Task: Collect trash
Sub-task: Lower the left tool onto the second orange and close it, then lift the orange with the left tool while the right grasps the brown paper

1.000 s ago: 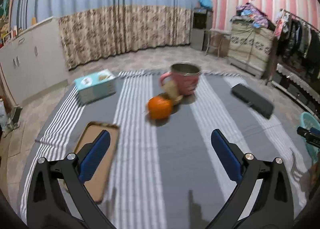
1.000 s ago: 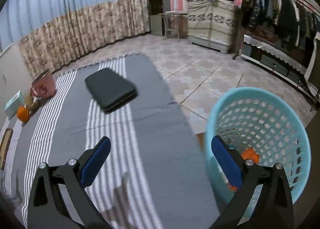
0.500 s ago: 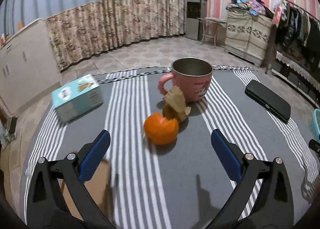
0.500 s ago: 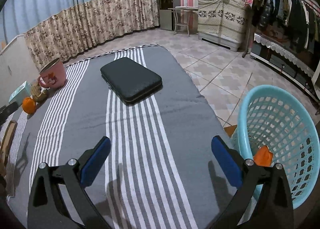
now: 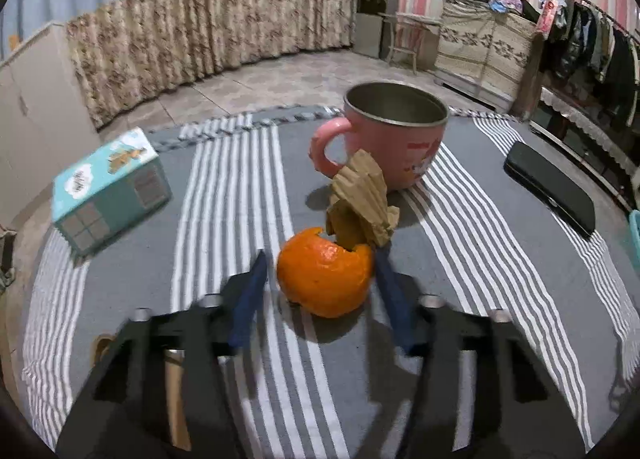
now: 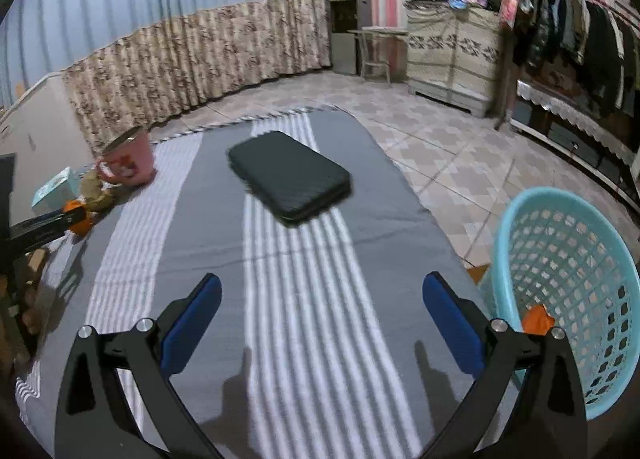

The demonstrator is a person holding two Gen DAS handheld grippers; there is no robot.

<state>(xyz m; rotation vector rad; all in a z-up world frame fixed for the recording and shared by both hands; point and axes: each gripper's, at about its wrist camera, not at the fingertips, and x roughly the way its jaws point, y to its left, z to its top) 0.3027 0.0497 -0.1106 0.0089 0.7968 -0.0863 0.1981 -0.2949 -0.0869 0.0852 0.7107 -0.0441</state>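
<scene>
Orange peel on striped cloth, near pink mug, between closing left gripper jaws, right pad touching. Right gripper released, near blue basket.

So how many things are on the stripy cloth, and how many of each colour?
Orange: 1, the orange peel
Brown: 1, the crumpled paper
Pink: 1, the mug
Light blue: 1, the box
Black: 1, the case
Total: 5
</scene>
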